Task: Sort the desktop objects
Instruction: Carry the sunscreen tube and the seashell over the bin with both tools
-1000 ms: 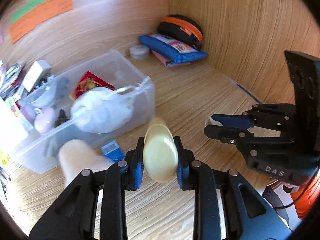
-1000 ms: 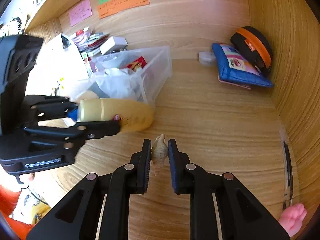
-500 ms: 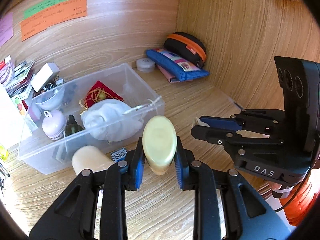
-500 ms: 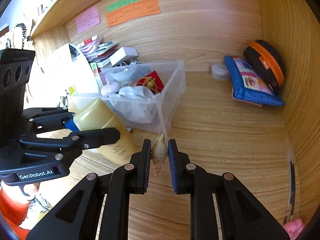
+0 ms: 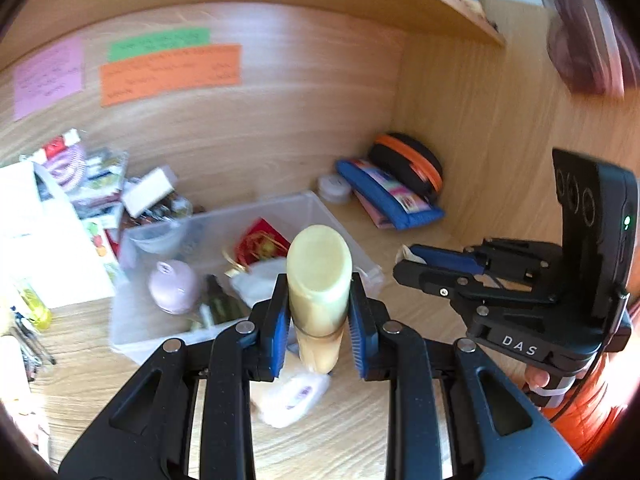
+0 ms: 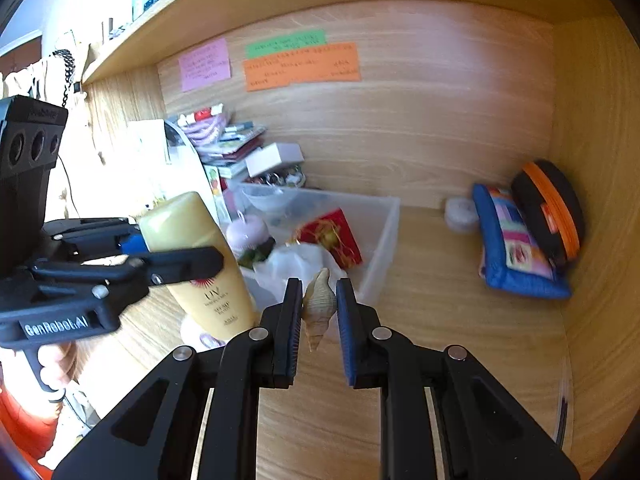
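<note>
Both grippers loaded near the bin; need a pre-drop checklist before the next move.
1. Left gripper clamped on pale yellow UV lotion bottle: ok.
2. Right gripper on small beige spiral seashell: cannot tell, gaps show beside it.
3. Clear plastic storage bin open on top: ok.
4. Free room in bin: not ok, nearly full.
5. Grippers apart: ok.

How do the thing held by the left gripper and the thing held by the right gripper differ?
The left gripper holds a yellow sunscreen bottle: smooth, rounded, printed, and much bigger than the seashell in the right gripper. The seashell is beige, ridged and spiral, tapering to a point. The bottle fills its jaws; the shell leaves them narrower. Both are held above the desk.
</note>
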`<state>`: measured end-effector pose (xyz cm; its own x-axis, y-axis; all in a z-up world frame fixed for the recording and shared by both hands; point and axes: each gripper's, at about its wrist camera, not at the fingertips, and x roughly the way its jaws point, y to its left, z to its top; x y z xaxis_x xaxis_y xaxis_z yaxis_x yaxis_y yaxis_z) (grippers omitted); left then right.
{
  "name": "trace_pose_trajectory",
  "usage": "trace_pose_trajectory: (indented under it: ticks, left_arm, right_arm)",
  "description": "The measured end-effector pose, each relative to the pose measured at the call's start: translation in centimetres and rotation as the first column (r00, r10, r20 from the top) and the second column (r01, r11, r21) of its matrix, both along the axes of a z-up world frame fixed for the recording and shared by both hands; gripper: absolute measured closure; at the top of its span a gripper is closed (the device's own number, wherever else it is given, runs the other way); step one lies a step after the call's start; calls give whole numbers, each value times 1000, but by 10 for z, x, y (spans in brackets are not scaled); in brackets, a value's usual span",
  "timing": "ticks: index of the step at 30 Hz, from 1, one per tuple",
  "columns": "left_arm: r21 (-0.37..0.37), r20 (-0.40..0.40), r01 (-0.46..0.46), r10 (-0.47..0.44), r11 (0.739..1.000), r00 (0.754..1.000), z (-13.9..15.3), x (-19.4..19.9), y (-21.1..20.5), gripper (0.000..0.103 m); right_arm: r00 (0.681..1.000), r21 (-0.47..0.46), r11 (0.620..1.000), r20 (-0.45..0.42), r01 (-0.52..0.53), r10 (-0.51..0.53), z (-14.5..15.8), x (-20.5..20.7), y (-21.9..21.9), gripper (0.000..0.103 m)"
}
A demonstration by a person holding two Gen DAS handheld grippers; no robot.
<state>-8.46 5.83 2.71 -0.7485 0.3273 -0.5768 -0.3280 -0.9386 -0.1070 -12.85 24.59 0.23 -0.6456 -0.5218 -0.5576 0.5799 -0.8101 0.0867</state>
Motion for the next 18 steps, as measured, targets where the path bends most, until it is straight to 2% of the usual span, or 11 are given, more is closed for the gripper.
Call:
trace_pose_trajectory:
  ticks: [9, 12, 18]
  left_arm:
    - [31, -38, -116, 117, 993, 992, 25, -17, -60, 77]
    - [29, -28, -148, 149, 989, 988, 22, -25, -76, 77]
    - [-3, 25, -206, 206, 979, 978, -4, -51, -96, 77]
  right_arm:
    - [1000, -11, 1000, -23, -19, 19, 16, -21, -32, 87]
    - [999, 2, 1000, -24, -22, 22, 18, -30, -44, 87]
    - [999, 27, 999, 6, -47, 46, 10, -51, -70, 87]
